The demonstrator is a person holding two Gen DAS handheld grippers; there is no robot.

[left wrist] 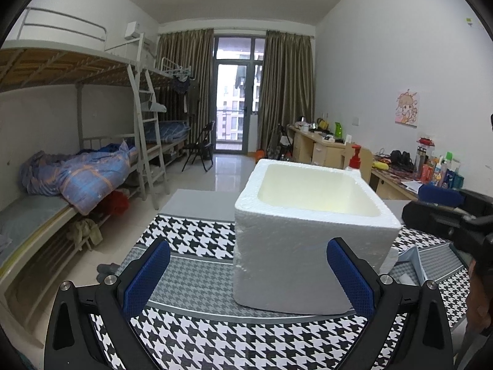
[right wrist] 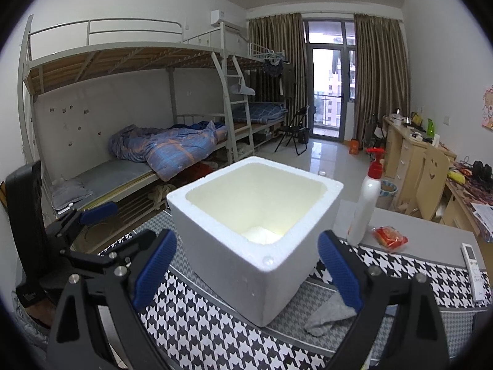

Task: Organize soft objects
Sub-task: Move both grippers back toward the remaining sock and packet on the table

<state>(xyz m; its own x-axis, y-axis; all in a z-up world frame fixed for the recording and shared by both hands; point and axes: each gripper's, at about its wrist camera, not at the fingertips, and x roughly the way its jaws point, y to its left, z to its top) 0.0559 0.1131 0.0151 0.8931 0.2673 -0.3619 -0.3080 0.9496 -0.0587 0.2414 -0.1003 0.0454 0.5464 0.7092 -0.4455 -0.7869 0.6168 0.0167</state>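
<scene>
A: Status, near to far, everything referenced to the foam box [right wrist: 258, 237].

B: Right gripper [right wrist: 246, 273] is spread wide, nothing between the pads, hovering just in front of the box's near corner. Left gripper [left wrist: 248, 273] is the same: blue pads [left wrist: 144, 274] apart, empty, facing the box's near side wall.

A: Soft items?

B: One grey sock [right wrist: 331, 316] lies crumpled on the houndstooth cloth [right wrist: 197, 333], touching the box's near right base. Still outside. In the left view a pale blue folded thing [left wrist: 414, 262] pokes out from behind the box's right corner; can't tell whether it's fabric or paper.

A: Anything already in the box?

B: Something white [right wrist: 258, 236] sits on the floor of the box, at the near side. Too washed out to tell if it's a soft item or just the foam bottom. Left view only shows the inner walls.

A: Beyond the box?

B: White pump bottle with a red top [right wrist: 366, 197] stands just right of the box, red snack packet [right wrist: 389, 237] beside that, a white remote [right wrist: 474, 273] further right at the cloth's edge. None of them soft, so I'd judge they stay put.

A: Progress call?

B: Early to middle, at best. The sock is the clear remaining pick, right gripper is nearest to it. The blue item needs a closer look.
</scene>
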